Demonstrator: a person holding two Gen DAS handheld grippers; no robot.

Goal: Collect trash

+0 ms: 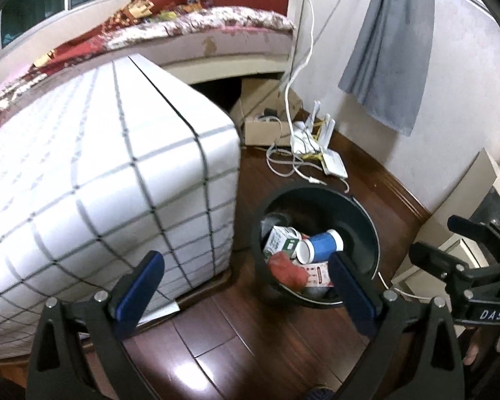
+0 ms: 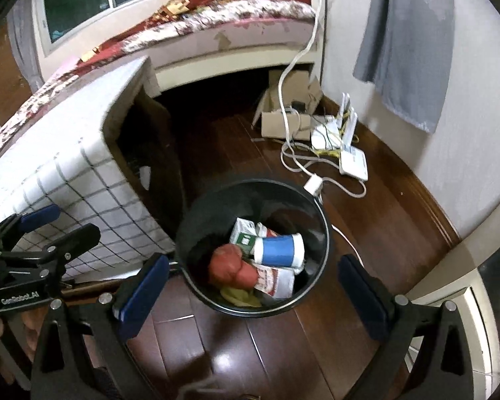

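Black round bin [image 2: 320,233], crumpled trash

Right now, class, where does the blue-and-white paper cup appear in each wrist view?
Left wrist view: blue-and-white paper cup lies on its side, lower centre-right, mouth facing left.
Right wrist view: the cup lies centre, slightly low.
Shared landmark: the round black plastic bin holding it.

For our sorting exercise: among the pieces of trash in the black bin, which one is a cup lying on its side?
The blue paper cup with white rims, lying sideways in the black bin. The green-and-white carton and red crumpled lump beside it are not cups.
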